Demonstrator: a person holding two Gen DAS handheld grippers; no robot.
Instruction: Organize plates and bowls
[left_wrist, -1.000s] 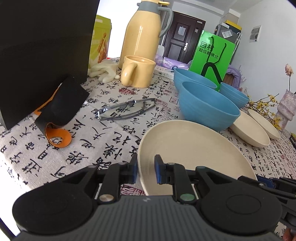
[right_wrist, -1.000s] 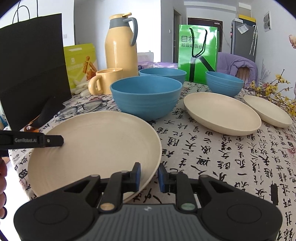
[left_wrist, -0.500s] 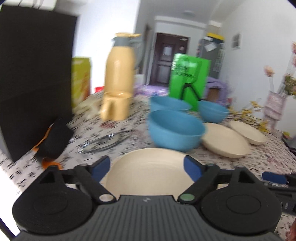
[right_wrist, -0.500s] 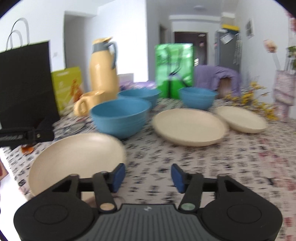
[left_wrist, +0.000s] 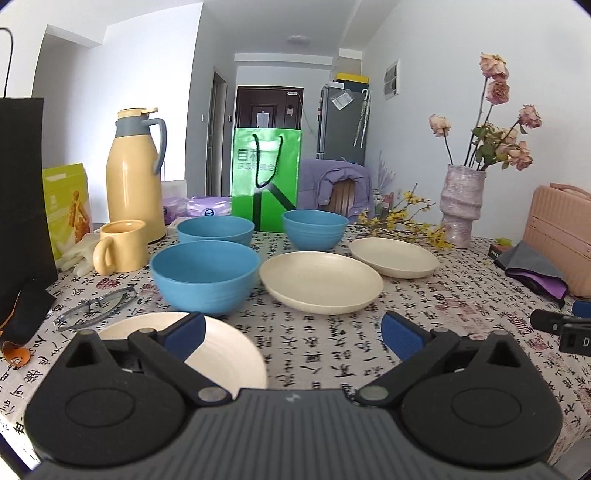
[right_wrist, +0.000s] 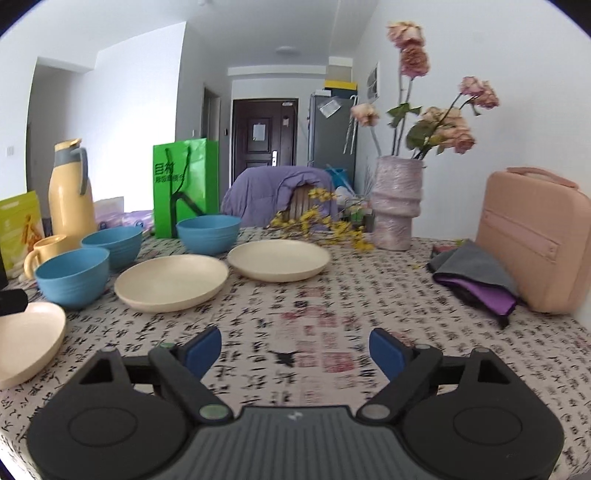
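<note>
A table covered in a cloth printed with black calligraphy (left_wrist: 424, 332) holds three cream plates and three blue bowls. The left gripper (left_wrist: 291, 334) hovers above the cloth with its blue-padded jaws spread wide and nothing between them; the nearest cream plate (left_wrist: 225, 354) lies flat just below and behind its left finger. Beyond that plate sits the nearest blue bowl (left_wrist: 205, 280), with a second blue bowl (left_wrist: 215, 229) behind it and a third blue bowl (left_wrist: 314, 229) to the right. A middle cream plate (left_wrist: 320, 286) and a far cream plate (left_wrist: 393, 256) lie side by side, close but apart. The right gripper (right_wrist: 295, 349) also hangs over bare cloth, jaws released and empty, well apart from the dishes. A yellow thermos (left_wrist: 135, 173), yellow mug (left_wrist: 120, 246), eyeglasses (left_wrist: 94, 306), green paper bag (left_wrist: 265, 179), vase of dried roses (left_wrist: 461, 205) and pink case (right_wrist: 535, 240) stand around the edges.
</note>
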